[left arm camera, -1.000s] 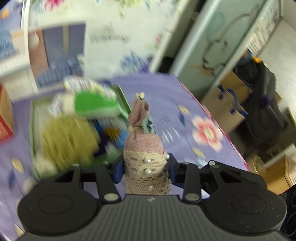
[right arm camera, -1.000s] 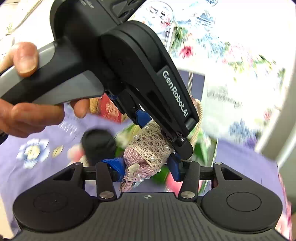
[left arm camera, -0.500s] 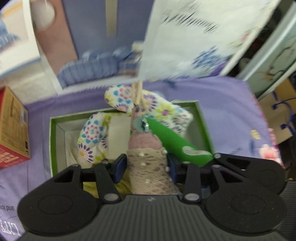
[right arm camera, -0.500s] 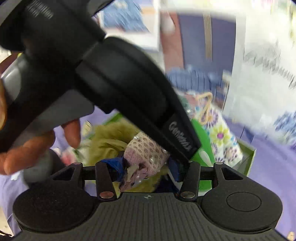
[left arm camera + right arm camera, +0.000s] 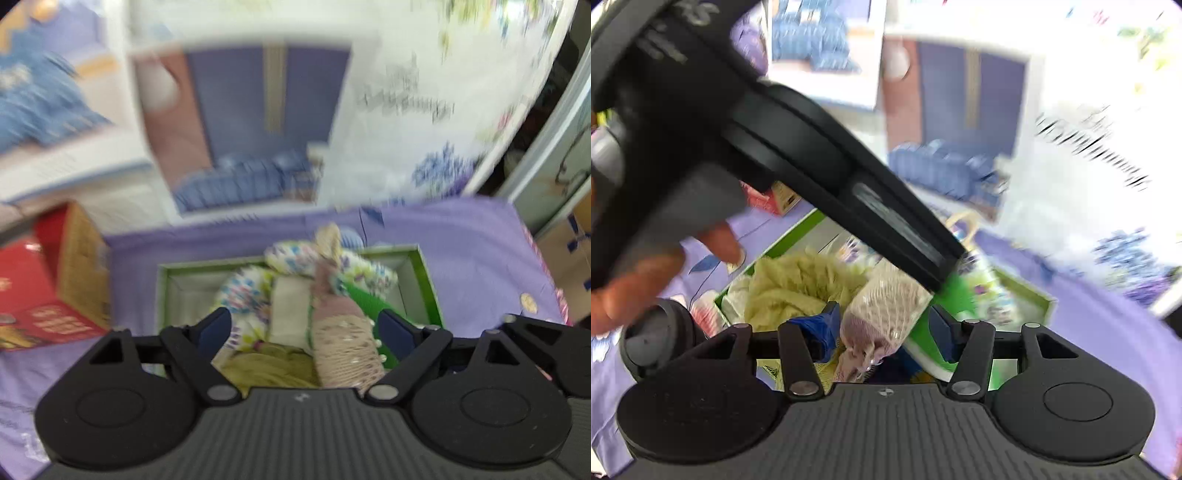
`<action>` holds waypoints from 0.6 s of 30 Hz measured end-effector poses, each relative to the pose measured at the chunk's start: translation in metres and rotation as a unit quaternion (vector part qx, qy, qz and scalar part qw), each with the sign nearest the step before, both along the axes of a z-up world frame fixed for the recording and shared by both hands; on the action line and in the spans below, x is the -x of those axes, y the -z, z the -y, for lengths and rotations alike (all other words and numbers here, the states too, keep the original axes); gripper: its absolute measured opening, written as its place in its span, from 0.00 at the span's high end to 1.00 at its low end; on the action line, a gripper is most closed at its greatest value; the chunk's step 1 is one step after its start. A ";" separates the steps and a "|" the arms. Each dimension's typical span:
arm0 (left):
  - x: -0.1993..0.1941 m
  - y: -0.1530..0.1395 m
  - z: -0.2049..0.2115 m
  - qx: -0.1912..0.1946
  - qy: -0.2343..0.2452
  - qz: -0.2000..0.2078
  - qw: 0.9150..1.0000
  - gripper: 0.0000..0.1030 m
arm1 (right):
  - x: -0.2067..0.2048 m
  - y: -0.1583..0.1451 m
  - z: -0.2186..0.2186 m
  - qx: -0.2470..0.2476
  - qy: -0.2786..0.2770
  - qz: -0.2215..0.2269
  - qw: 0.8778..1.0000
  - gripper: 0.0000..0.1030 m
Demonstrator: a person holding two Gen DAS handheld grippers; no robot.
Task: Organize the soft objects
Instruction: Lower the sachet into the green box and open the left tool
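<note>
One pink lace-wrapped pouch (image 5: 343, 343) sits over green box (image 5: 430, 291), atop yellow fluffy cloth (image 5: 790, 288) and floral fabric (image 5: 240, 291). Left tool (image 5: 304, 325) just opened wide, pads clear of pouch. Right tool (image 5: 882, 325) opening slightly; contact with pouch unclear. Red carton (image 5: 48, 291) at 9 o'clock on purple desk (image 5: 472, 254).

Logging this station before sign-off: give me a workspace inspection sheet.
Surface: purple flowered tablecloth.
Job's things: pink pouch with cream lace, at the open green-rimmed box, which holds floral fabric, yellow-green fluffy cloth and a green foam piece.
Clutter: red cardboard box, left of the green-rimmed box.
Grippers: left gripper open, jaws just opened wide, pouch loose between them; right gripper jaws just opening slightly around the pouch, contact unclear.
Cables: nothing seen.
Surroundings: blurred printed panels behind.
</note>
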State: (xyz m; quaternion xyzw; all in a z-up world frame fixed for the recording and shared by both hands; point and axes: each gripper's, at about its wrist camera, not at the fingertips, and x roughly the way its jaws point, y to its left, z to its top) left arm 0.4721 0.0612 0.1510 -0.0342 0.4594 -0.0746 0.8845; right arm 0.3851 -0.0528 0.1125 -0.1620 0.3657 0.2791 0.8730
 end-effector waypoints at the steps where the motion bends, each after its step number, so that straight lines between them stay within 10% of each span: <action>1: 0.009 -0.010 -0.005 -0.002 -0.010 0.011 1.000 0.12 | 0.006 -0.010 0.002 -0.002 0.006 0.006 1.000 0.63; 10: 0.126 -0.069 -0.041 0.019 -0.031 0.086 0.996 0.11 | 0.097 -0.087 0.026 -0.030 0.049 0.097 0.994 0.62; 18: 0.251 -0.037 -0.046 0.008 -0.061 0.147 0.987 0.11 | 0.181 -0.062 0.049 -0.098 0.110 0.131 0.980 0.62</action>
